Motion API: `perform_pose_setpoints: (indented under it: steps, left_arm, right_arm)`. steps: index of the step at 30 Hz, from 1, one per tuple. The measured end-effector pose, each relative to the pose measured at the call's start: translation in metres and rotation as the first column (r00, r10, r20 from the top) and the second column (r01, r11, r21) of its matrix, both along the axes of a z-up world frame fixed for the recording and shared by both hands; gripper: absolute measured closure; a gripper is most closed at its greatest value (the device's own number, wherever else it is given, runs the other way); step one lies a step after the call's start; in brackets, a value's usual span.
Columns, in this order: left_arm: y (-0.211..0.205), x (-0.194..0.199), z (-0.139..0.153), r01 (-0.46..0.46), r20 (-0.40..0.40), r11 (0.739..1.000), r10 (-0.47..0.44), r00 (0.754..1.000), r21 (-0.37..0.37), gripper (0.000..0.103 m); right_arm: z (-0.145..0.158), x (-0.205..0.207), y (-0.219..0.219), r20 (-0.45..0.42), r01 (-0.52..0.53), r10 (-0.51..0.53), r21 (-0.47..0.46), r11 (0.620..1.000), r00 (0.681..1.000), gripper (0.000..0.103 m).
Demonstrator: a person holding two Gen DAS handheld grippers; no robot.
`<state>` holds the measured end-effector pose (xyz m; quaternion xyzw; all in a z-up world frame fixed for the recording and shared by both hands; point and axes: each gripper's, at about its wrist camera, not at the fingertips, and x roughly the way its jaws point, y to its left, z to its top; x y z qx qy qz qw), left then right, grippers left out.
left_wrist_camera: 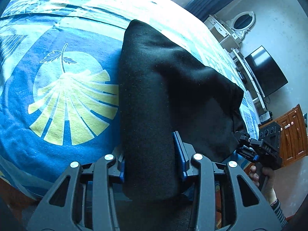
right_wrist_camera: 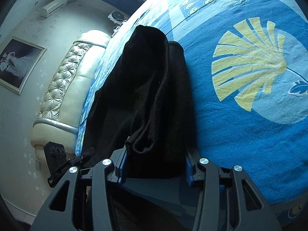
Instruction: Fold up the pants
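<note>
Black pants (left_wrist_camera: 154, 88) hang lifted above the blue bed, stretched between my two grippers. My left gripper (left_wrist_camera: 152, 154) is shut on one end of the pants, with the cloth filling the gap between its blue pads. My right gripper (right_wrist_camera: 156, 163) is shut on the other end of the pants (right_wrist_camera: 146, 88), with a folded hem bunched at its left pad. The right gripper also shows in the left wrist view (left_wrist_camera: 250, 144), at the far right, gripping the cloth. The left gripper shows in the right wrist view (right_wrist_camera: 77, 159) at lower left.
The bed has a blue cover (left_wrist_camera: 57, 96) with a yellow leaf print. A padded cream headboard (right_wrist_camera: 65, 88) stands at one end. A television (left_wrist_camera: 267, 71), white shelf and wooden cabinet (left_wrist_camera: 292, 132) stand along the wall beside the bed.
</note>
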<state>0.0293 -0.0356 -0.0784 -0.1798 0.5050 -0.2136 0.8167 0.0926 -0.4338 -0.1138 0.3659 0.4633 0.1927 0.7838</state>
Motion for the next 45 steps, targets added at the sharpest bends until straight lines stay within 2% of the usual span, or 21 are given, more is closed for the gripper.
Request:
perform_pose_setpoints:
  steps: [10,21,25,28,31,33,36,41,45]
  left_arm:
    - [0.008,-0.001,-0.003,-0.005,-0.008,1.0,0.005,1.0,-0.02,0.062]
    - [0.005,-0.002,-0.002,-0.005,-0.002,1.0,0.005,1.0,-0.005,0.06]
    - [0.005,-0.001,0.0,0.0,0.01,1.0,0.0,1.0,0.006,0.047]
    - [0.014,-0.001,0.002,0.003,0.011,0.998,-0.002,1.0,-0.059,0.035]
    - [0.029,0.003,0.01,-0.011,0.024,0.992,0.014,1.0,-0.123,0.029]
    - [0.035,0.011,0.014,-0.011,0.023,0.99,0.014,1.0,-0.141,0.024]
    - [0.04,0.03,0.015,0.004,0.01,0.982,-0.002,1.0,-0.187,0.022]
    - [0.033,0.08,0.007,0.012,-0.039,0.976,-0.021,0.999,-0.215,0.021]
    - [0.021,0.115,-0.01,0.043,-0.107,0.985,-0.062,0.992,-0.169,0.021]
  right_arm:
    - [-0.005,-0.002,-0.008,0.003,0.005,-0.005,0.01,1.0,1.0,0.057]
    - [-0.005,-0.003,-0.011,0.005,0.002,-0.002,0.016,1.0,1.0,0.057]
    - [-0.006,-0.004,-0.014,0.003,0.006,-0.007,0.044,0.999,1.0,0.053]
    - [-0.003,-0.003,-0.017,0.002,-0.009,0.009,0.054,0.999,1.0,0.046]
    - [0.008,-0.002,-0.027,0.019,-0.014,0.014,0.001,1.0,1.0,0.042]
    - [0.016,-0.001,-0.039,0.048,0.016,-0.016,0.0,1.0,0.999,0.038]
    - [0.021,0.012,-0.053,0.066,0.049,-0.05,0.014,0.999,0.997,0.034]
    - [0.015,0.055,-0.059,0.066,0.054,-0.058,0.068,0.996,0.996,0.032]
    - [0.005,0.086,-0.059,0.046,0.056,-0.061,0.107,0.993,0.997,0.031]
